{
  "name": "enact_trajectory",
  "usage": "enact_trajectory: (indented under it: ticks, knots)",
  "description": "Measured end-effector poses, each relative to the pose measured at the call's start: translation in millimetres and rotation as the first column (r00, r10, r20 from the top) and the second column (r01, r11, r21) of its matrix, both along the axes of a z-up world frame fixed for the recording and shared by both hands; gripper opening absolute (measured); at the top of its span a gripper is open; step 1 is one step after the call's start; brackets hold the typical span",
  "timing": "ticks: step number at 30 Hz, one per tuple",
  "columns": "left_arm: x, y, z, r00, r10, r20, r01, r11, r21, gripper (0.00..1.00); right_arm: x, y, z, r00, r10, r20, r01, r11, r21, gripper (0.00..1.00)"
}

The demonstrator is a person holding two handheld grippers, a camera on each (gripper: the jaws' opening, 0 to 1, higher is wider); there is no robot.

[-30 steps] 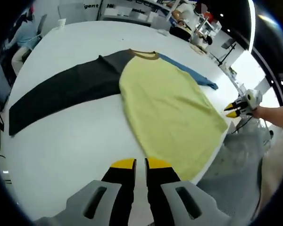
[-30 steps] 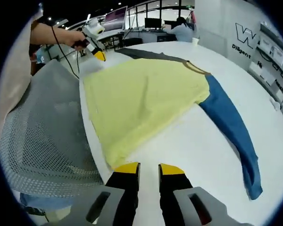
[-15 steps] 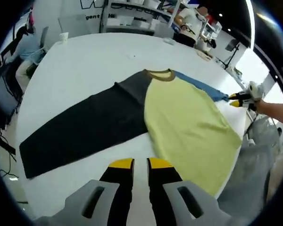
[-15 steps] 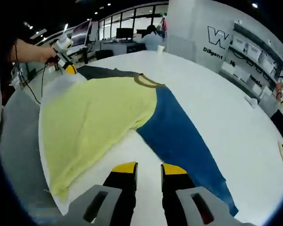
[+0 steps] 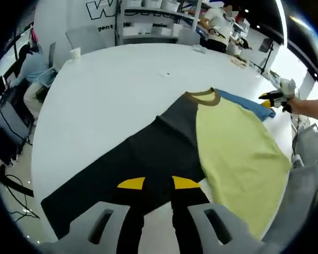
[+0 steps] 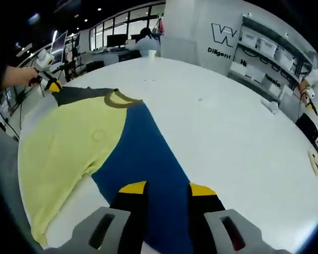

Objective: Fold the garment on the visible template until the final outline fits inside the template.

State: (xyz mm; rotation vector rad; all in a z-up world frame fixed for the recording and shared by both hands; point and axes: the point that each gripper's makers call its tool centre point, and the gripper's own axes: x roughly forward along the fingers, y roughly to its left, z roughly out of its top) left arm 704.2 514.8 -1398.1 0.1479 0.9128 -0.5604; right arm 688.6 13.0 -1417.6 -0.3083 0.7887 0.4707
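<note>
We see a long-sleeved shirt [image 5: 233, 143] lying flat on a round white surface [image 5: 111, 90], sleeves spread for folding. Our left claw [image 5: 158, 183] hovers over the dark grey sleeve [image 5: 127, 169], our right claw [image 6: 167, 188] over the blue sleeve [image 6: 148, 159]; both gape narrowly, holding nothing, apparently poised to grasp.

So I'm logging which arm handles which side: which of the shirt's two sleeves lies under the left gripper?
The dark grey sleeve. The left gripper hangs open over it, while the blue sleeve sits under the right gripper.
</note>
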Motion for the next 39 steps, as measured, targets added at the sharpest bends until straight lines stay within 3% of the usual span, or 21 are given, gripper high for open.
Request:
enact_trajectory:
  ticks: [10, 17, 23, 28, 31, 34, 36, 38, 39]
  knots:
    - [40.1, 19.9, -4.1, 1.0, 0.017, 0.025, -0.018, 0.999, 0.04, 0.19, 22.7, 3.8, -15.1, 0.996, 0.038, -0.082, -0.039, 0.999, -0.008, 0.24]
    - [61.2, 21.4, -13.8, 0.998, -0.053, 0.021, 0.05, 0.994, 0.101, 0.23, 30.5, -1.6, -23.1, 0.992, 0.037, -0.118, -0.039, 0.999, -0.011, 0.22]
    - [67.7, 22.5, -32.5, 0.995, -0.092, -0.041, 0.097, 0.987, 0.131, 0.24, 30.0, 0.4, -27.9, 0.988, 0.046, -0.146, -0.047, 0.999, -0.002, 0.21]
    - [61.3, 17.9, -38.5, 0.992, -0.105, -0.072, 0.114, 0.983, 0.147, 0.24, 30.3, 0.8, -29.3, 0.986, 0.062, -0.155, -0.063, 0.998, -0.002, 0.19]
    - [58.7, 20.5, -41.0, 0.992, -0.102, -0.078, 0.114, 0.978, 0.177, 0.26, 29.5, 2.4, -29.5, 0.985, 0.082, -0.151, -0.084, 0.996, -0.01, 0.12]
    - [58.4, 19.0, -38.3, 0.993, -0.091, -0.077, 0.103, 0.982, 0.159, 0.25, 28.4, 4.4, -29.8, 0.983, 0.113, -0.145, -0.12, 0.992, -0.037, 0.0]
    - [59.1, 20.3, -36.9, 0.993, -0.091, -0.069, 0.101, 0.98, 0.169, 0.22, 30.2, 1.0, -30.5, 0.983, 0.117, -0.142, -0.126, 0.99, -0.058, 0.0]
    - [55.6, 21.8, -36.9, 0.991, -0.104, -0.08, 0.118, 0.975, 0.191, 0.07, 30.2, 1.5, -29.9, 0.983, 0.117, -0.142, -0.125, 0.991, -0.052, 0.0]
    - [55.1, 21.5, -36.8, 0.992, -0.106, -0.074, 0.119, 0.974, 0.191, 0.08, 30.0, 1.8, -29.7, 0.983, 0.121, -0.14, -0.129, 0.99, -0.052, 0.0]
